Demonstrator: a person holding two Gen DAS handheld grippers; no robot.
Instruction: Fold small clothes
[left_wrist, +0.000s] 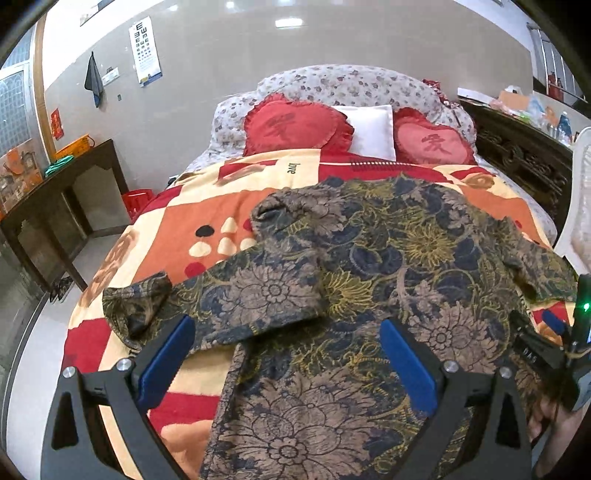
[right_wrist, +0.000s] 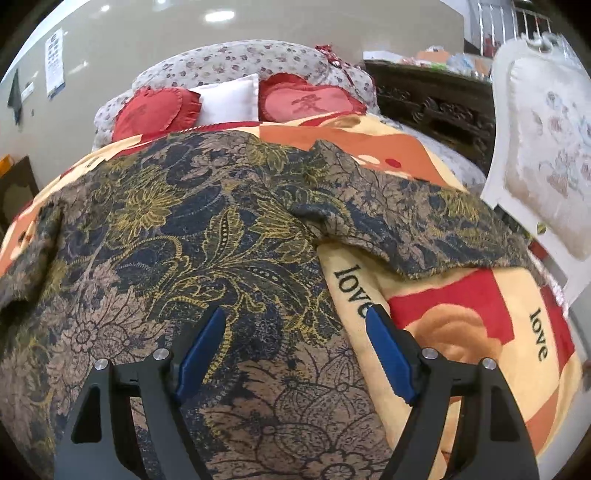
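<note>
A dark floral garment (left_wrist: 362, 266) in navy, tan and yellow lies spread on the bed, with its left sleeve (left_wrist: 221, 302) folded in across the body. It also fills the right wrist view (right_wrist: 192, 236), its right sleeve (right_wrist: 413, 221) stretched out to the right. My left gripper (left_wrist: 288, 328) is open and empty, just above the garment's lower left part. My right gripper (right_wrist: 295, 317) is open and empty over the garment's right side edge. The right gripper also shows at the right edge of the left wrist view (left_wrist: 554, 332).
The bed has a red, orange and cream blanket (right_wrist: 461, 306), two red heart cushions (left_wrist: 295, 125) and a white pillow (left_wrist: 369, 129) at the head. A dark wooden desk (left_wrist: 62, 199) stands left of the bed. A white chair (right_wrist: 539, 140) and a carved dark cabinet (right_wrist: 436, 99) stand to the right.
</note>
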